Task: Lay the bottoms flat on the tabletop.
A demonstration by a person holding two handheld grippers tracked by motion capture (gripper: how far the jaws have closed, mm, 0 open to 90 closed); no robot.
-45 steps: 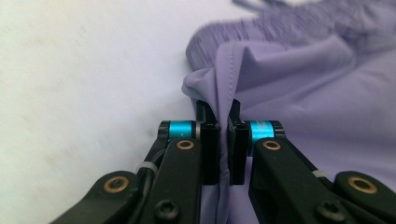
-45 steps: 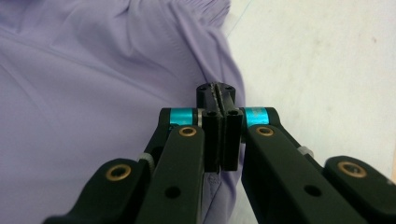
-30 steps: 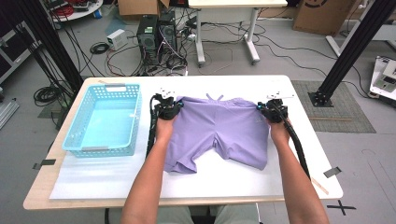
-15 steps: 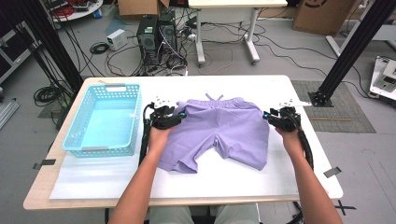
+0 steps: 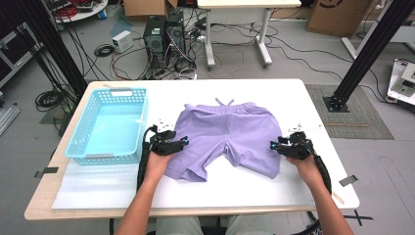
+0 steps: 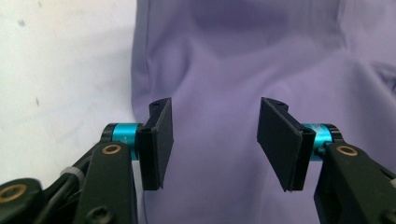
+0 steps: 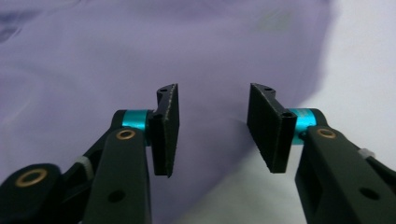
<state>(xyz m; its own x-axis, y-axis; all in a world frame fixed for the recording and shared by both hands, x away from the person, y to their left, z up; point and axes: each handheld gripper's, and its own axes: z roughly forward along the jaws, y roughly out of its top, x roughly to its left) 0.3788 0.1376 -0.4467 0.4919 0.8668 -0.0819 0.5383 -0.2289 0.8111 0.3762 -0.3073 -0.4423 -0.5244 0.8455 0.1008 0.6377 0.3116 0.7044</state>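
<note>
Lilac fabric is the main thing here: a pair of soft lilac drawstring shorts [image 5: 227,137] lies spread flat on the white table [image 5: 293,93], waistband and little tie cord pointing to the far edge, both leg openings toward the person. There are a few wrinkles, and the leg on the person's left bunches up a bit at its hem.

The left gripper [image 5: 172,143] sits at the outer edge of that leg, just over the cloth. In the left gripper view its black jaws stand well apart with nothing pinched, only purple fabric below and the bare white tabletop off to one side. They've just been opening.

The right gripper [image 5: 284,145] is at the opposite leg's outer edge. In the right gripper view [image 7: 212,130] it's the same story: jaws spread, having just opened up, no cloth between the pads, and the edge of the shorts running right under them onto the table.

A light blue plastic basket [image 5: 80,147] with slotted walls stands to the left of the shorts, near but not touching them.
</note>
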